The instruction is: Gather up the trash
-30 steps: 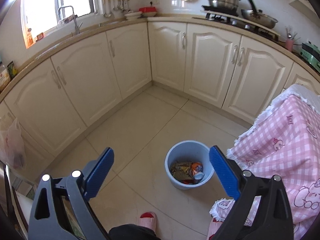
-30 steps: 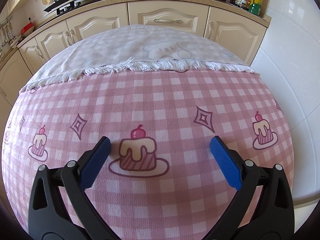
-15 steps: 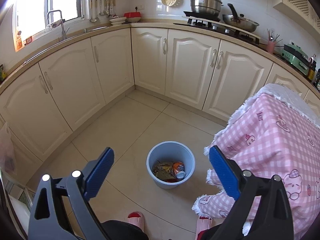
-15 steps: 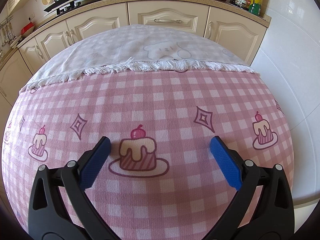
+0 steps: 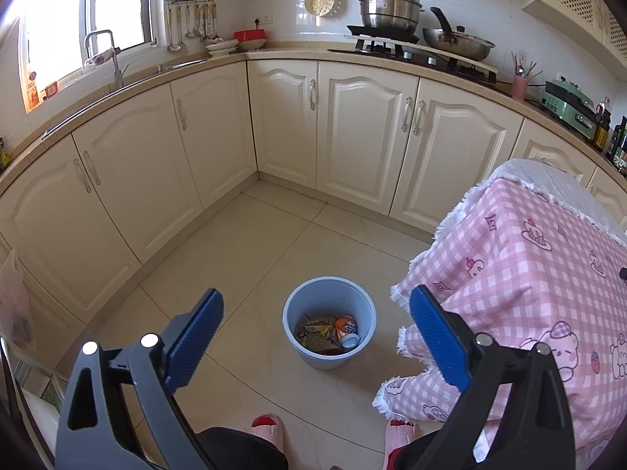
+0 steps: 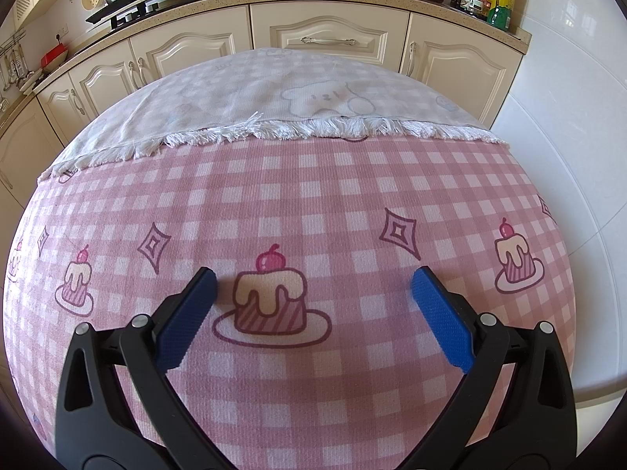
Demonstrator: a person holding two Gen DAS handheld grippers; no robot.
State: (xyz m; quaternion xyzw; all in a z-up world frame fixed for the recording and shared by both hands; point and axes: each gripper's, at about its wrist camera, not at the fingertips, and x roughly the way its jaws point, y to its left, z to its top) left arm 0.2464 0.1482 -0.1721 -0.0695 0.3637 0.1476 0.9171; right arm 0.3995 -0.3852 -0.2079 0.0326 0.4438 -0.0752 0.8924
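A light blue trash bucket [image 5: 292, 313] stands on the tiled floor beside the table. It holds crumpled wrappers [image 5: 315, 331] and an orange can [image 5: 347, 331]. My left gripper [image 5: 315, 307] is open and empty, held high above the floor with the bucket seen between its blue pads. My right gripper [image 6: 313, 282] is open and empty, just above the pink checked tablecloth [image 6: 298, 196], over a printed cake picture. No loose trash shows on the cloth.
The table with the pink cloth [image 5: 529, 274] stands right of the bucket. Cream cabinets [image 5: 364, 129] line the walls, with a sink, stove and pots on the counter. A person's pink slippers [image 5: 266, 427] are near the bucket. A plastic bag [image 5: 13, 305] hangs at far left.
The left gripper's view has swung right and pulled back, so the bucket sits more central and more of the table shows. The right gripper has not moved.
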